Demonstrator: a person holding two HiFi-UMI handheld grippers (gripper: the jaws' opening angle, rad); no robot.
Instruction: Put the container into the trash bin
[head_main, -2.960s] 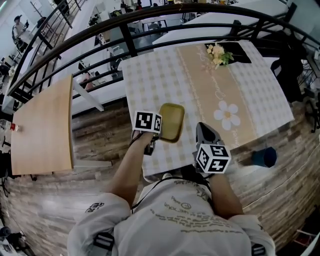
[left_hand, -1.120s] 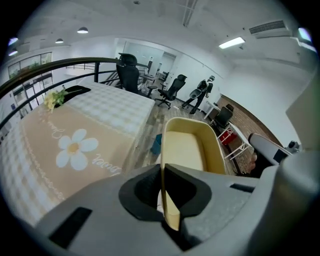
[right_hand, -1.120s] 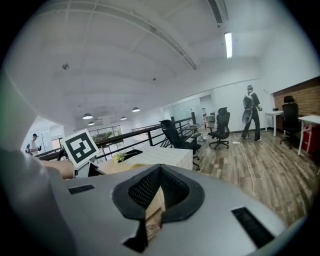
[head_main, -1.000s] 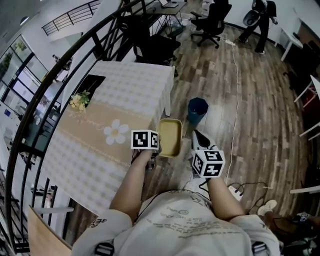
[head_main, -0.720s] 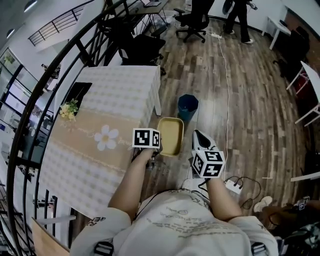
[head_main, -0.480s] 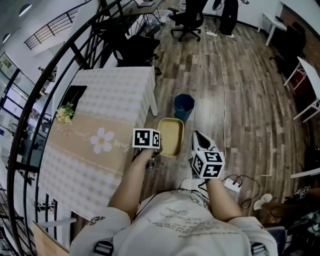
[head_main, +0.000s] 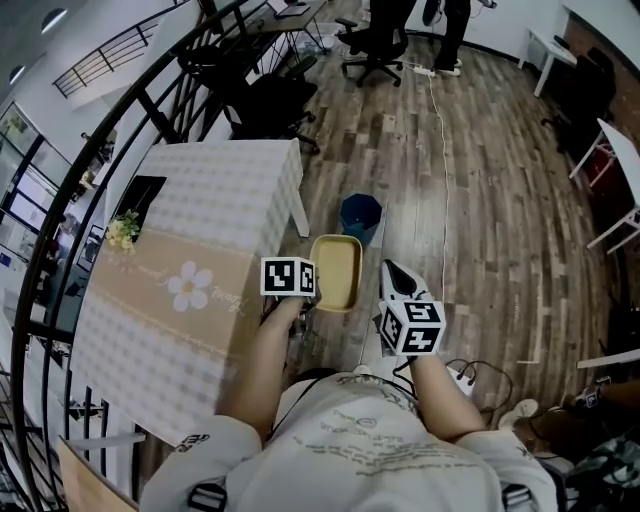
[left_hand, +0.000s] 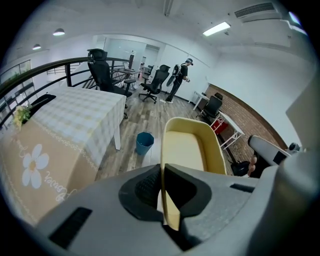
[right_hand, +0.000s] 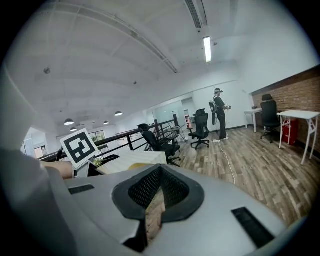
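Observation:
A shallow yellow container (head_main: 336, 270) hangs over the wooden floor, with my left gripper (head_main: 311, 300) shut on its near rim. In the left gripper view the container (left_hand: 188, 146) stretches away from the left gripper (left_hand: 163, 174), and its thin rim sits between the pads. The blue trash bin (head_main: 359, 216) stands on the floor just beyond the container's far end, beside the table's corner; the left gripper view has the bin (left_hand: 144, 143) left of the container. My right gripper (head_main: 389, 268) is shut and empty to the right of the container, its jaws (right_hand: 151, 200) pointing across the room.
A table with a checked cloth (head_main: 205, 225) and flowers (head_main: 122, 231) stands at the left, next to a black railing (head_main: 120, 130). Office chairs (head_main: 370, 45) and a standing person (right_hand: 218, 113) are farther off. A power strip (head_main: 465, 378) and its cable lie on the floor at the right.
I have turned away from the table and moved over the floor. The bin now lies closer to the container's far end. The left gripper has kept hold of the container.

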